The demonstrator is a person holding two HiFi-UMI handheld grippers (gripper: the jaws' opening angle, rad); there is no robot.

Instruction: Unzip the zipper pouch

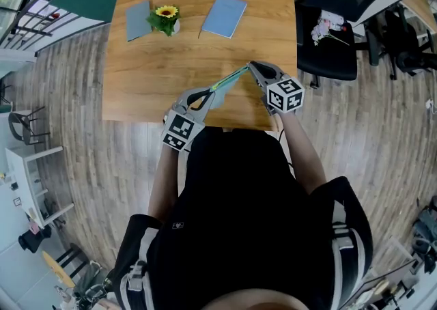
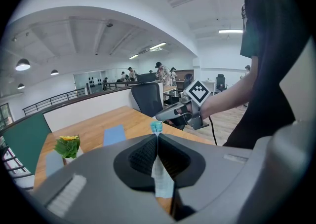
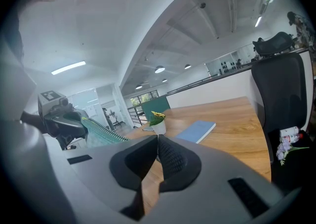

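Left hand-held gripper (image 1: 213,92), at the lower middle of the head view, is clamped on the near end of the pouch (image 1: 231,81). The right hand-held gripper (image 1: 251,67) meets the pouch's far end. The pouch hangs taut between them above the near edge of the desk (image 1: 191,35), likely so the zipper runs straight when pulled. Further up the frame lie two notebooks (image 1: 224,16) and a potted flower (image 1: 165,18), well apart from the work. An office chair (image 1: 328,49) stands at the right.

In the left gripper view, the jaws are pressed onto a pale strip of the pouch (image 2: 160,176). This anchors the fabric against the other hand's pull. The right gripper's tip sits just above the pouch's teal end.

In the right gripper view, the jaws are closed tight. Nothing can be made out between them, so whether a thin zipper pull is nipped there I cannot tell. At the left of the frame, the pouch shows its row of zipper teeth (image 3: 106,133). Nothing blocks the path between the two grippers.
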